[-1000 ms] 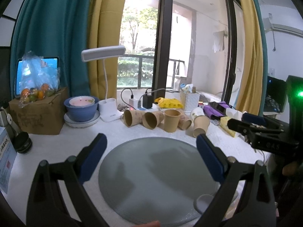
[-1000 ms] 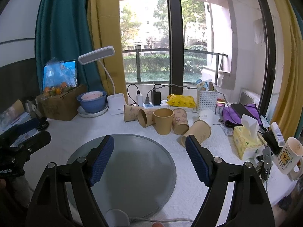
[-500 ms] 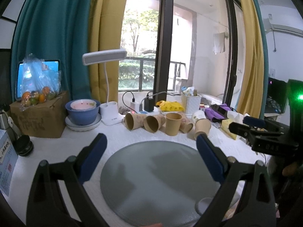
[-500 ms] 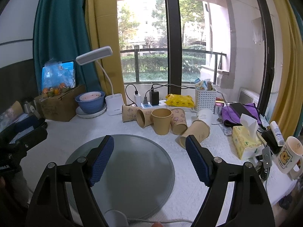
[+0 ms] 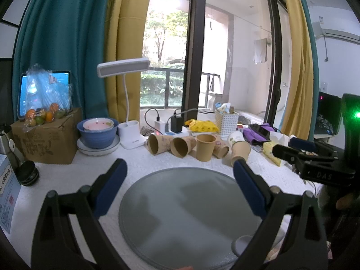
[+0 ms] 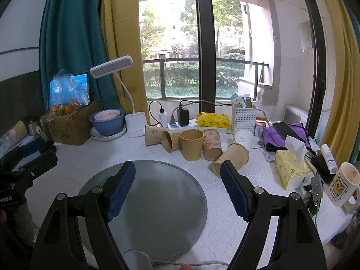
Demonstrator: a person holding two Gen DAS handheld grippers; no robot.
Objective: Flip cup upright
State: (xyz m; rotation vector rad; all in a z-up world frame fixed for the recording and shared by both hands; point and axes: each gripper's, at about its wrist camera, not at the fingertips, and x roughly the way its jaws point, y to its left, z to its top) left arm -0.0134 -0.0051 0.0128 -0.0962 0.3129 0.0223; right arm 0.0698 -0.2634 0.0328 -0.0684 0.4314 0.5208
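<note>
Several brown paper cups lie in a cluster at the back of the white table. One cup (image 6: 191,144) stands upright in the middle; it also shows in the left wrist view (image 5: 204,147). Cups lie on their sides beside it: two on the left (image 6: 153,135) (image 6: 171,140), one just right (image 6: 211,147), and one nearer the front right (image 6: 231,160). A white cup (image 6: 243,138) stands behind that one. My left gripper (image 5: 180,190) is open and empty above the round grey mat (image 5: 186,213). My right gripper (image 6: 177,190) is open and empty over the mat (image 6: 146,209).
A white desk lamp (image 6: 135,123), a blue bowl on plates (image 6: 108,123) and a cardboard box with fruit (image 6: 72,123) stand at the back left. A power strip (image 6: 177,124), white basket (image 6: 244,117), tissue box (image 6: 292,171) and bear mug (image 6: 344,185) are at the right.
Both grippers have risen and drawn back slightly, so the cups sit a little lower in view. Both stay open; no cup has moved.
</note>
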